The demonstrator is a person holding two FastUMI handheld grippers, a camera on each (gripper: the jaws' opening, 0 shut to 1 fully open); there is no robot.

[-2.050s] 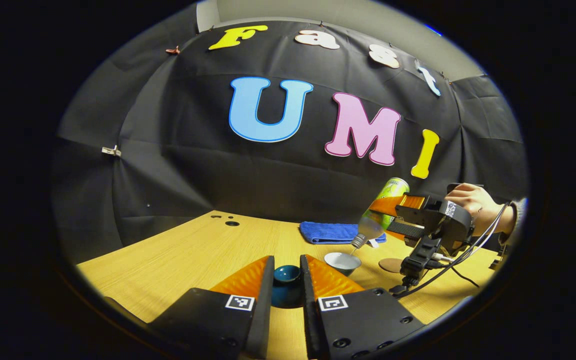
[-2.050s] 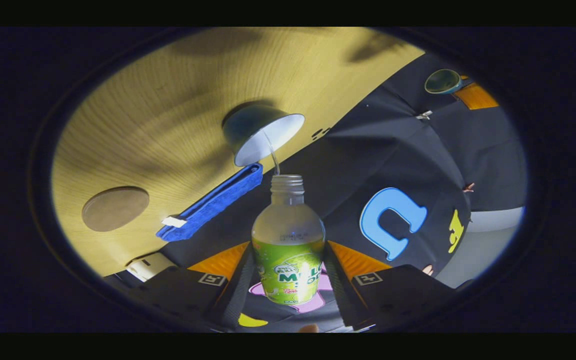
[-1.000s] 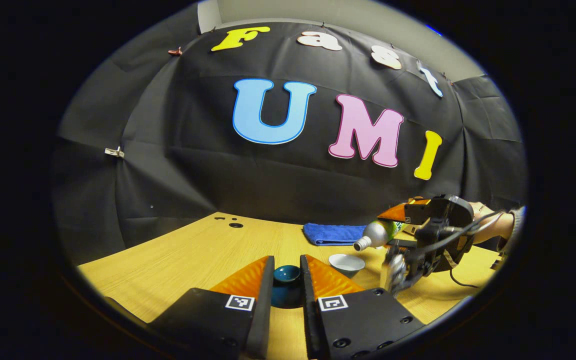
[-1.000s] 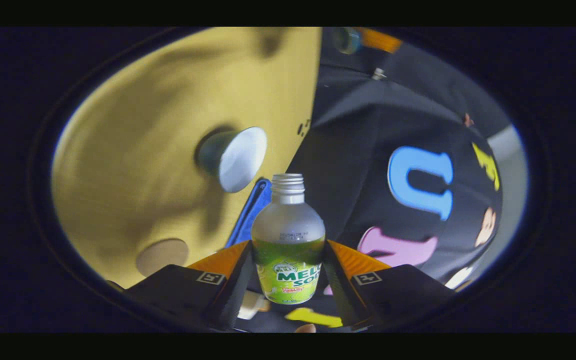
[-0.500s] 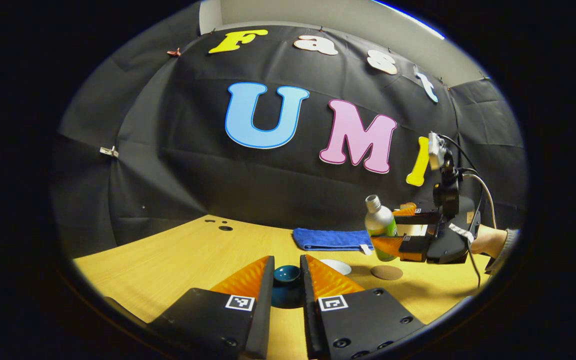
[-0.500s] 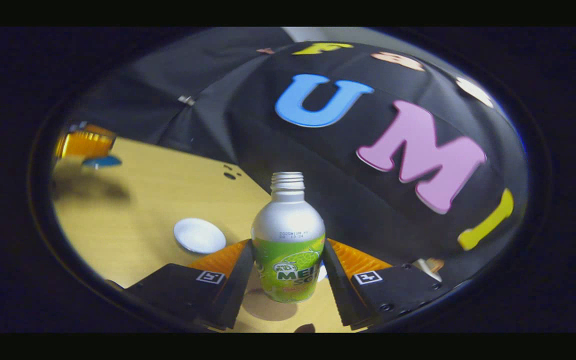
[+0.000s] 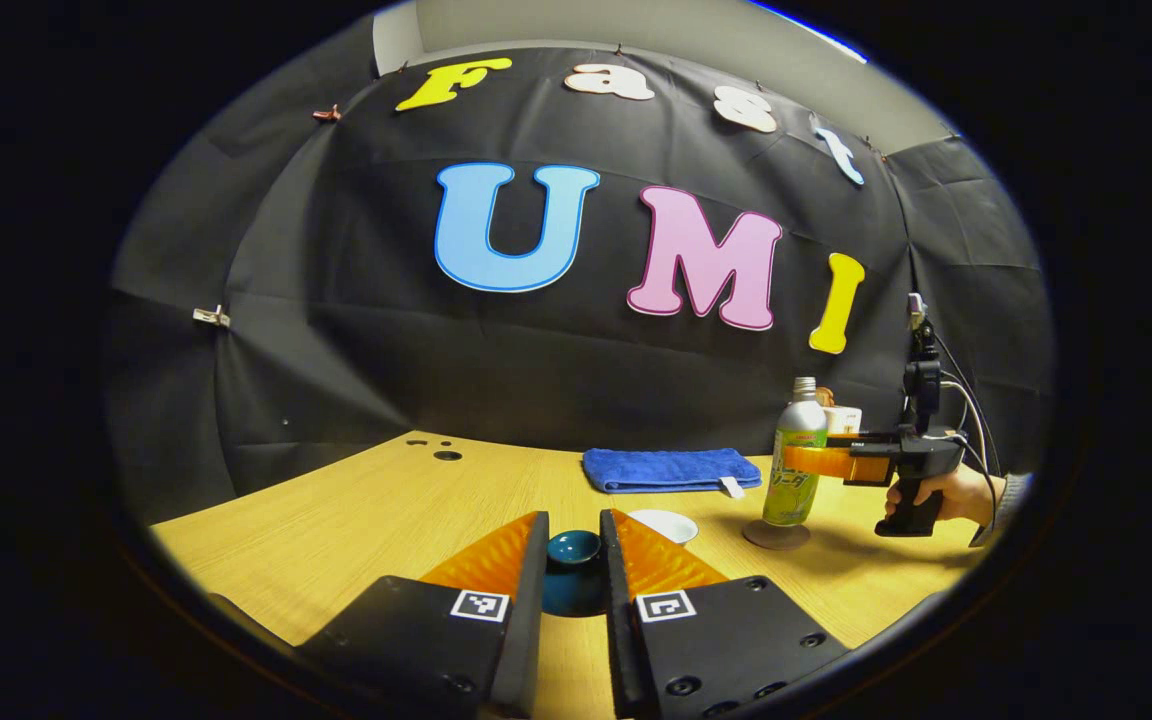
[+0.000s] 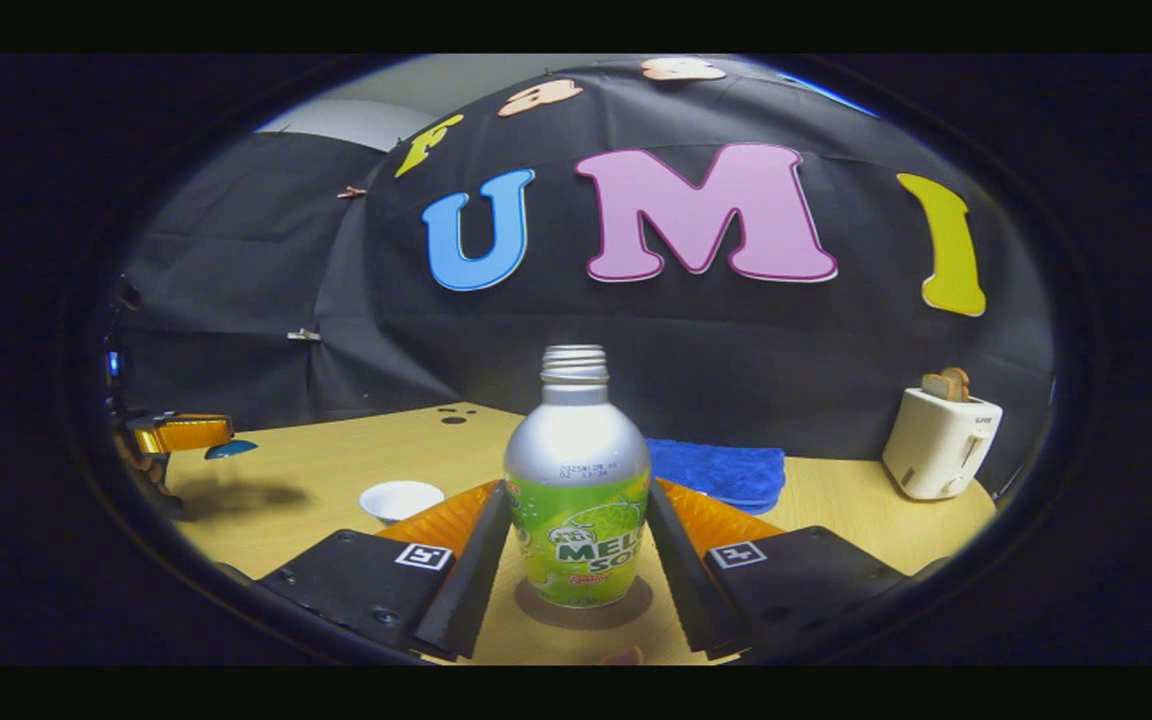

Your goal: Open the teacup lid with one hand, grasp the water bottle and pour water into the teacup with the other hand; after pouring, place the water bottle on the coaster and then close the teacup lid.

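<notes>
My left gripper [image 7: 573, 520] is shut on the dark teal teacup lid [image 7: 574, 552] and holds it above the wooden table [image 7: 356, 520]. The white teacup [image 7: 663, 525] stands uncovered just beyond the lid, and it also shows as the teacup [image 8: 401, 498] in the right gripper view. My right gripper [image 8: 576, 497] is shut on the green-labelled water bottle [image 8: 576, 520]. The bottle is upright and uncapped, its base down on the round brown coaster [image 8: 626, 608]. From the left gripper view, the bottle [image 7: 798, 465] stands over the coaster [image 7: 776, 536] to the right of the cup.
A folded blue towel [image 7: 671, 468] lies at the back of the table. A white toaster [image 8: 939, 440] stands at the far right. A hand [image 7: 951, 493] holds the right gripper's grip. The left gripper [image 8: 181, 432] with the lid hangs at the far left.
The bottle has swung from tilted over the cup to upright, moved right and come down onto the coaster. The left gripper has kept the lid almost still.
</notes>
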